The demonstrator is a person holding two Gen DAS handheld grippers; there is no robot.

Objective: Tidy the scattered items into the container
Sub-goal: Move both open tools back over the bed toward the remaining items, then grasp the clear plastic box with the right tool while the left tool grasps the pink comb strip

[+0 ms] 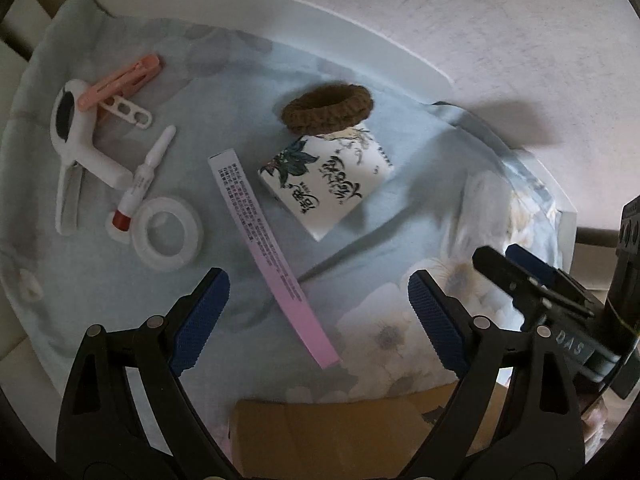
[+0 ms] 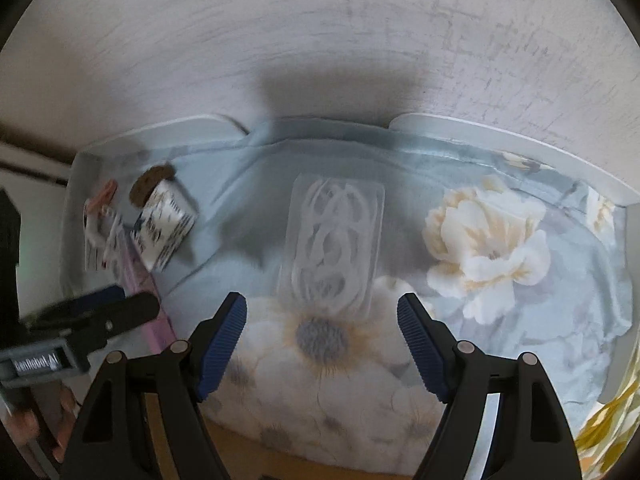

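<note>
My left gripper (image 1: 318,300) is open and empty over a long pink box (image 1: 272,258) on a floral cloth. Ahead lie a white printed carton (image 1: 326,184), a brown knitted ring (image 1: 328,108), a white tape roll (image 1: 168,238), a white tube with a red end (image 1: 142,184), a white clamp (image 1: 76,148) and a pink clip (image 1: 120,82). A cardboard box (image 1: 340,436) sits below the fingers. My right gripper (image 2: 322,316) is open and empty just short of a clear packet of white cable (image 2: 332,244). The right gripper also shows in the left wrist view (image 1: 516,264).
The cloth (image 2: 500,320) covers a white-rimmed tray (image 2: 520,144) against a pale wall. The left gripper shows at the left of the right wrist view (image 2: 100,312). A yellow patterned fabric (image 2: 612,420) lies at the right edge.
</note>
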